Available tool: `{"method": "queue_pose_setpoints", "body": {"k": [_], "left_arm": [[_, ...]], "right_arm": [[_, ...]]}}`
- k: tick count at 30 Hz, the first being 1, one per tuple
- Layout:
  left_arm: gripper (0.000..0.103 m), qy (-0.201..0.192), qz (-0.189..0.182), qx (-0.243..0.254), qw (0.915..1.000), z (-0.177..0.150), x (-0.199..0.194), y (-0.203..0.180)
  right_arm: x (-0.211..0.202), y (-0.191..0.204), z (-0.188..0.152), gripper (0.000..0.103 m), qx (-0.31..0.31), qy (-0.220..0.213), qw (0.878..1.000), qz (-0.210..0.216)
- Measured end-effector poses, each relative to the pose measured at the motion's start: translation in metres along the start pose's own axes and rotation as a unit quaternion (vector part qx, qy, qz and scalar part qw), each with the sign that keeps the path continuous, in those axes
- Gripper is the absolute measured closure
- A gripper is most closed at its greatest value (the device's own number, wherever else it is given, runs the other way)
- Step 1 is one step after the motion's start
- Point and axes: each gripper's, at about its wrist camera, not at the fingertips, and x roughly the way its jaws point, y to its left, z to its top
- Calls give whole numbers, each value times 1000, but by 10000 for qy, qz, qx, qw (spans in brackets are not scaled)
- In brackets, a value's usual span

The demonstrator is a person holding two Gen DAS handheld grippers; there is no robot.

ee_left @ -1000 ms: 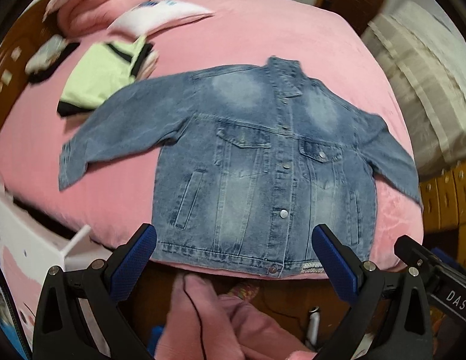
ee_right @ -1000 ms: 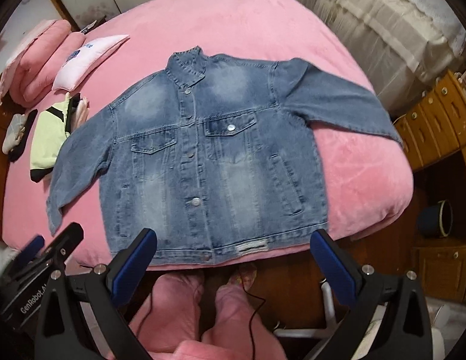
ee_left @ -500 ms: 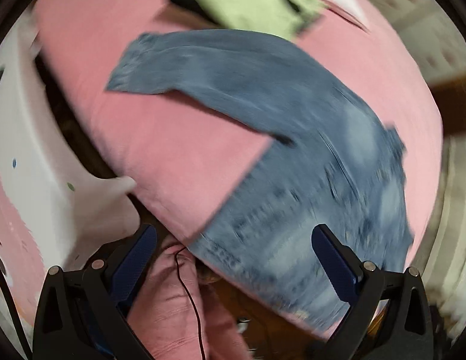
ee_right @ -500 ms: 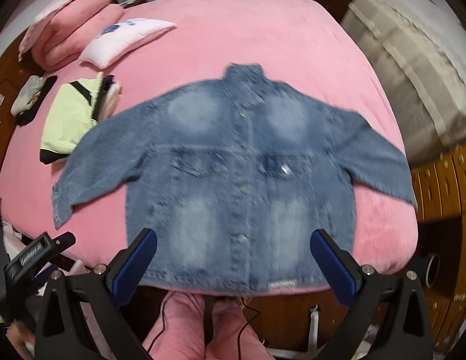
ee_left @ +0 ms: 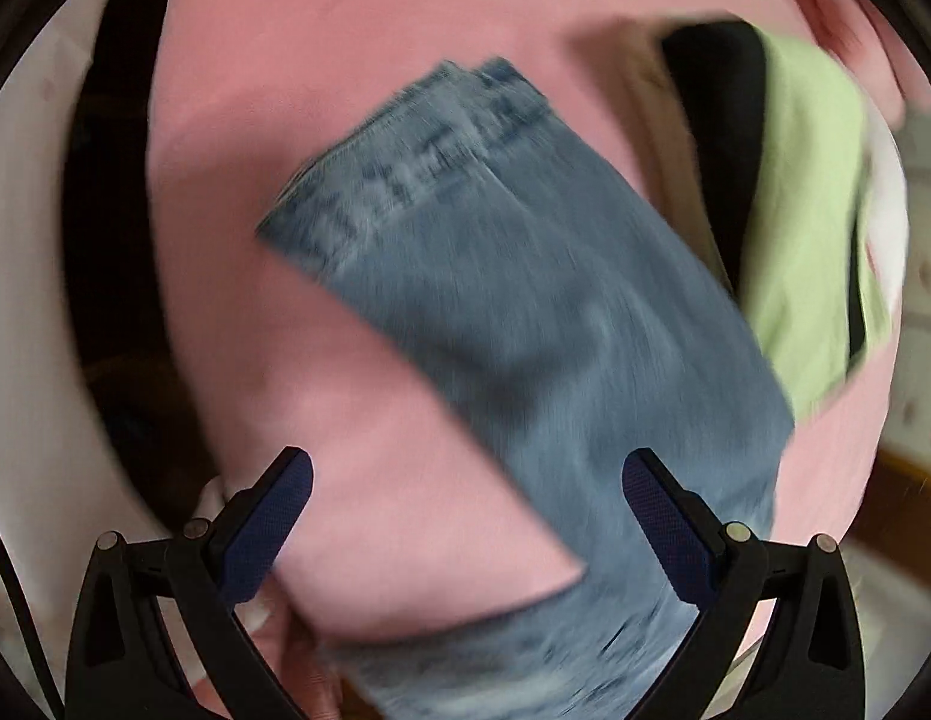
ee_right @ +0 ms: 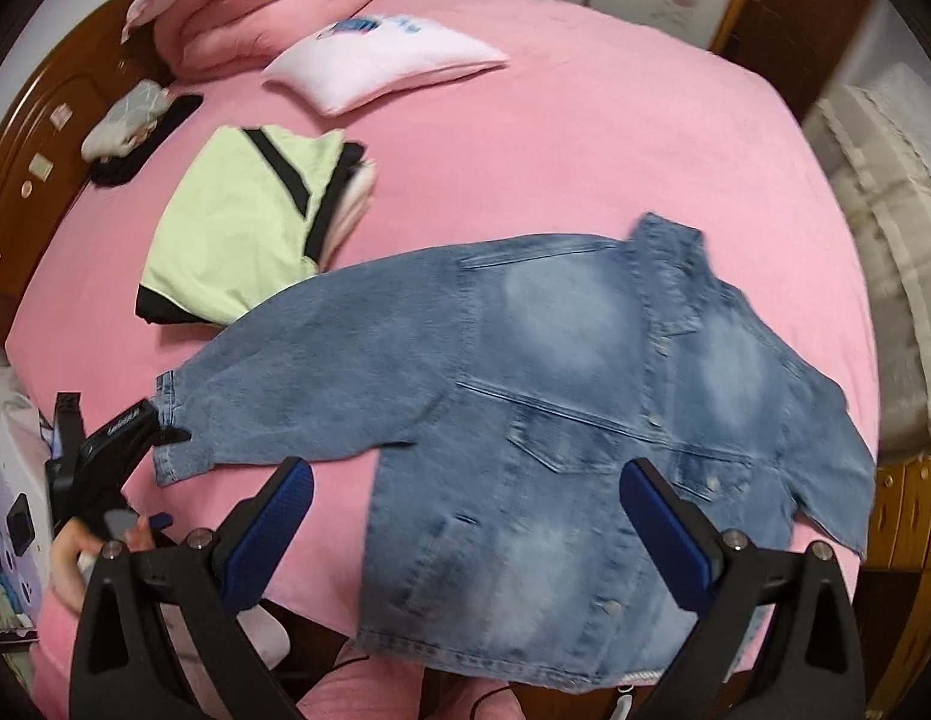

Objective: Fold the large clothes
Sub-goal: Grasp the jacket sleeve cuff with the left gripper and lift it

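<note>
Pink bedding (ee_right: 585, 138) covers a wide bed backed by a wooden headboard (ee_right: 27, 138), and on it a blue denim jacket (ee_right: 585, 396) lies spread front-up, buttoned, with its collar pointing toward the far side. Its hem reaches the near edge of the mattress, partly hidden behind the right gripper (ee_right: 465, 516), whose blue-padded jaws stand wide apart above the lower front panel with nothing between them. One sleeve stretches out flat to the side, and its cuff (ee_right: 177, 432) ends just beside the tip of the left gripper (ee_right: 165, 435), seen here from the side with a hand wrapped around its handle; whether the tip touches the cloth is hard to tell from this angle. The other sleeve drops over the far edge of the bed and is cut off.

From the left wrist view everything is smeared by motion blur. That same sleeve (ee_left: 525, 324) runs diagonally through the frame, cuff away from the camera, and the left gripper (ee_left: 465, 510) is spread wide with the sleeve passing over one pad's side, not pinched.

Just beyond the sleeve sits a folded pale green garment (ee_right: 237, 228) with black trim, on top of other folded pieces. Farther back rest a white pillow (ee_right: 393, 60) with a blue print and a rolled pink blanket (ee_right: 255, 6).
</note>
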Motion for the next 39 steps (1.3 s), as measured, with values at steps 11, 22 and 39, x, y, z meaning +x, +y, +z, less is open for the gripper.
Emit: {"method": "queue_pose_setpoints", "body": {"k": [11,22,39], "left_arm": [[13,-263,93,-1133,9932,68,71,29],[84,-1055,-2,-178,9943,62,48,-6],[90,-2849,-1450,3252,8900,-139,-92,-207]], "right_arm": [[70,62,10,1,-424,916,9949,9],[84,91,-31,1,-754,1546,9846,300],[75,-71,-45,1,397,421,9927,1057]]}}
